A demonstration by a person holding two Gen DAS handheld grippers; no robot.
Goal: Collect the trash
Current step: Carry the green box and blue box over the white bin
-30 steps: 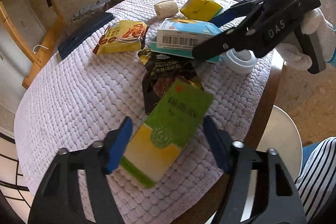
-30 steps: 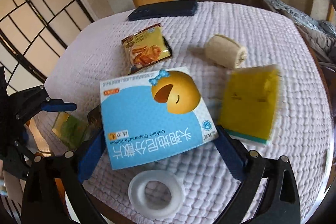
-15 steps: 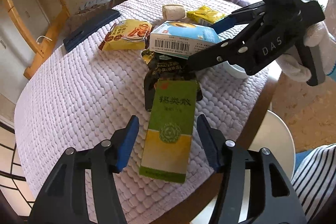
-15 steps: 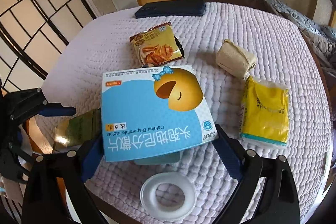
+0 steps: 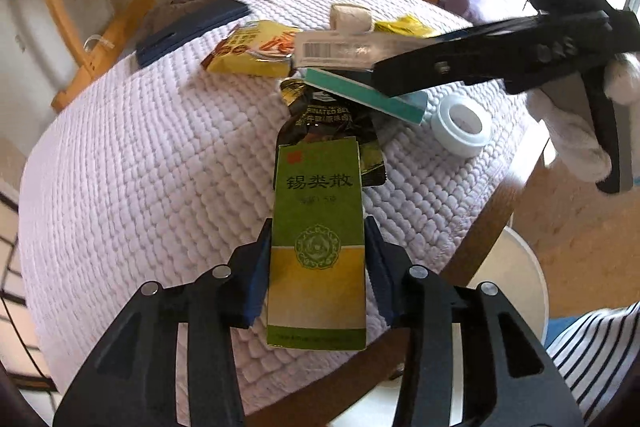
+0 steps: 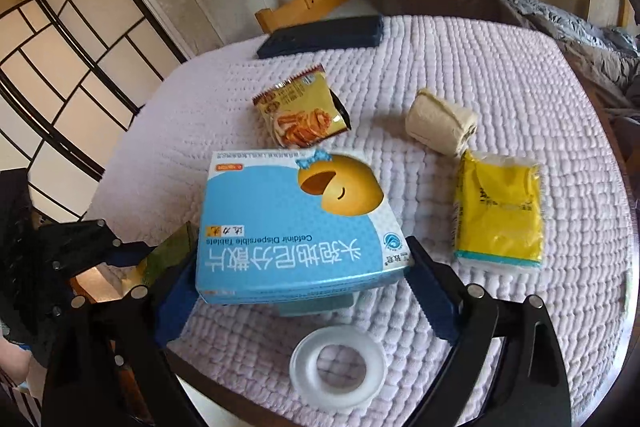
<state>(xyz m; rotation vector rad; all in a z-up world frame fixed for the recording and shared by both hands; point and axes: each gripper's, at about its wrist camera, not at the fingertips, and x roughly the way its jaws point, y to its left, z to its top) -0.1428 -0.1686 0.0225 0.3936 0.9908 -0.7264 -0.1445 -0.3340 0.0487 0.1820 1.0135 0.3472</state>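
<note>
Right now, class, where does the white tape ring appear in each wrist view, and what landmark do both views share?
Left wrist view: the white tape ring lies right of centre, near the table's right edge, beside the teal box.
Right wrist view: white tape ring at bottom centre, just below the blue tablet box.
Shared landmark: the yellow snack packet.

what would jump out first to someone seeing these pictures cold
Two boxes caught at once near the table's front edge. The left gripper is shut on a green and yellow box, which overlaps a dark wrapper. The right gripper straddles a blue tablet box, jaws closing. Yellow packets, a paper roll and a white tape ring lie around on the quilted cloth.
</note>
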